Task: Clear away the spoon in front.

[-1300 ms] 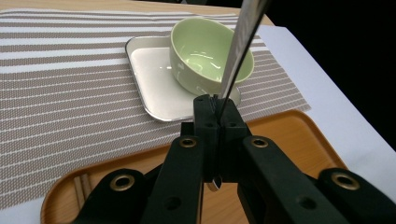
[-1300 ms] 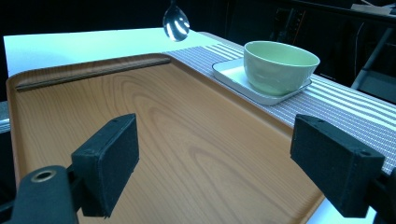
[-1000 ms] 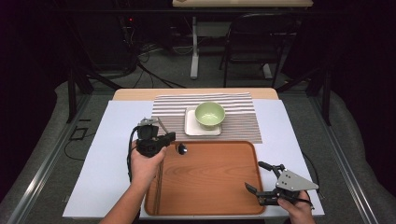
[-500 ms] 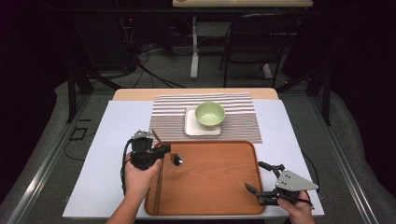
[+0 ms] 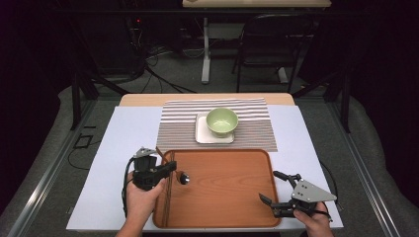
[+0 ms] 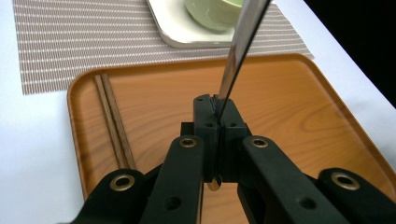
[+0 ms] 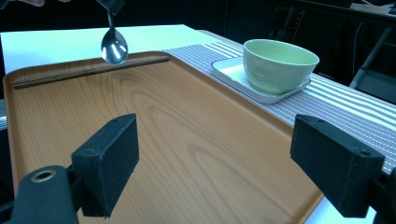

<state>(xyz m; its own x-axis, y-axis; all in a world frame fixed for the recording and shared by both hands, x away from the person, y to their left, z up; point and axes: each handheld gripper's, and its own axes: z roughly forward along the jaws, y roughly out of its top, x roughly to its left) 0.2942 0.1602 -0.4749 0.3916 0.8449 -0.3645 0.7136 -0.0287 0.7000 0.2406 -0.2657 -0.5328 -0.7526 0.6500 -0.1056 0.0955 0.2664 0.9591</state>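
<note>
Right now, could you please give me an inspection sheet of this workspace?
Surface: white table cover, a striped placemat at the far side, a wooden tray at the near side.
Job's things: spoon held above the tray; chopsticks lying along the tray's left edge.
Clutter: green bowl on a white square plate on the placemat.
Grippers: left gripper shut on the spoon handle; right gripper open at the tray's near right corner, jaws empty.
Cables: one trails from each gripper; more on the floor behind.
Surroundings: dark room, a chair and desk legs beyond the table.

Black two-jaw left gripper (image 5: 170, 168) and right gripper (image 5: 272, 187) (brass-ringed pivots, grey triangular plates, trailing black cables).
</note>
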